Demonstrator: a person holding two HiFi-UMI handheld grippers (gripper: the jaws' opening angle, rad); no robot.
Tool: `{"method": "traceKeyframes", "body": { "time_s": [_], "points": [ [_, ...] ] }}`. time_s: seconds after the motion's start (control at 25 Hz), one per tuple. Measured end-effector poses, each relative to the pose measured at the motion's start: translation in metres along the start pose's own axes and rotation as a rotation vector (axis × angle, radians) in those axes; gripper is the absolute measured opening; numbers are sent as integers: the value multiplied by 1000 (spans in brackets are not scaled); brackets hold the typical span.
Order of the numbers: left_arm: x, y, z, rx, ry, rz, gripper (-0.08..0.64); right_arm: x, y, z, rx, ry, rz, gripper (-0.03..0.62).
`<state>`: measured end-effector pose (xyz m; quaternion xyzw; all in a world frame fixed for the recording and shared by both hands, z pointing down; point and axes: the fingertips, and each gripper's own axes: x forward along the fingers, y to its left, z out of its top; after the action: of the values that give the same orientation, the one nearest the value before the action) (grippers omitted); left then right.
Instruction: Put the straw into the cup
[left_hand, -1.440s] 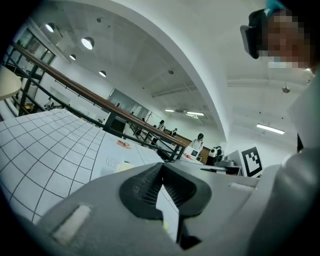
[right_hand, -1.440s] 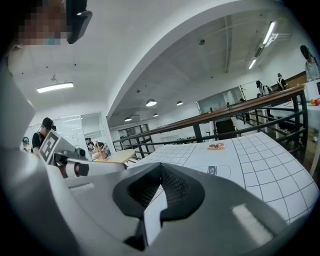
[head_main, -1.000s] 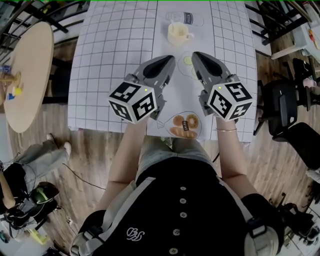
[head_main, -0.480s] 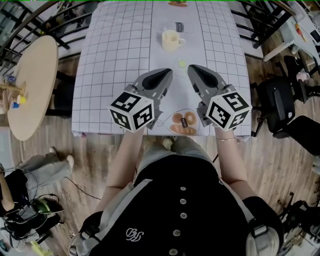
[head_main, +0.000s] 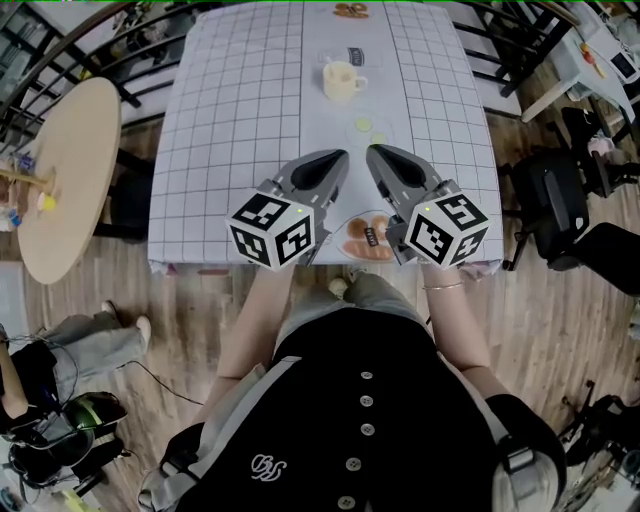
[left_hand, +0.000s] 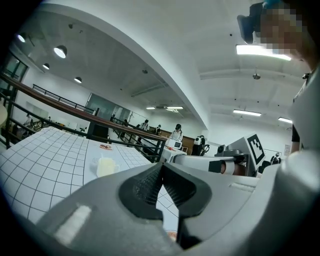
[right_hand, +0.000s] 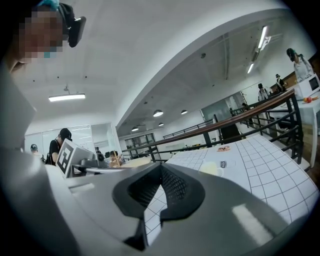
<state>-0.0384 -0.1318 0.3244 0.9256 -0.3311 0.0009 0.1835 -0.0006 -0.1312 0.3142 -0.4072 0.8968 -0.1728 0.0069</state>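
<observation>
**Both grippers at the near edge of the table, the cup ahead.** The left gripper (head_main: 333, 160) and the right gripper (head_main: 375, 155) hover side by side over the near edge of the table (head_main: 240, 120), noses angled inward toward each other. In each gripper view the ribbed pads are pressed together with nothing between them, so both are empty.

The cup (head_main: 340, 80), pale and with its handle toward the table's right edge, stands upright on the centre line close to the far edge, well apart from both grippers. It lies almost straight ahead of the left gripper's nose and slightly left of the right one's. Because of the inward angle it shows left of the jaws in the left gripper view (left_hand: 105, 166) and right of them in the right gripper view (right_hand: 210, 169).

The two grippers stand about equally far from the cup.

No straw can be made out in any view, so its long axis cannot be told. A clear item with a dark label (head_main: 352, 55) just beyond the cup may be connected with it.

A plate of pastries (head_main: 365, 245) sits at the near edge beneath the grippers. Two small green discs (head_main: 363, 124) lie between plate and cup.
</observation>
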Motion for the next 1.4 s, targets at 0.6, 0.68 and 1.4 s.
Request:
{"method": "traceKeyframes", "body": {
  "time_s": [0.6,0.68,1.4],
  "points": [
    [-13,-13,-37,-15,82,18,0,-25,17,-29,-4,38,-20,-2],
    [-14,-13,-37,-20,77,24,0,-26,18,-30,9,30,-14,-2],
    [-17,-16,-38,-13,81,23,-1,-21,26,-39,-11,64,6,-2]
  ]
}}
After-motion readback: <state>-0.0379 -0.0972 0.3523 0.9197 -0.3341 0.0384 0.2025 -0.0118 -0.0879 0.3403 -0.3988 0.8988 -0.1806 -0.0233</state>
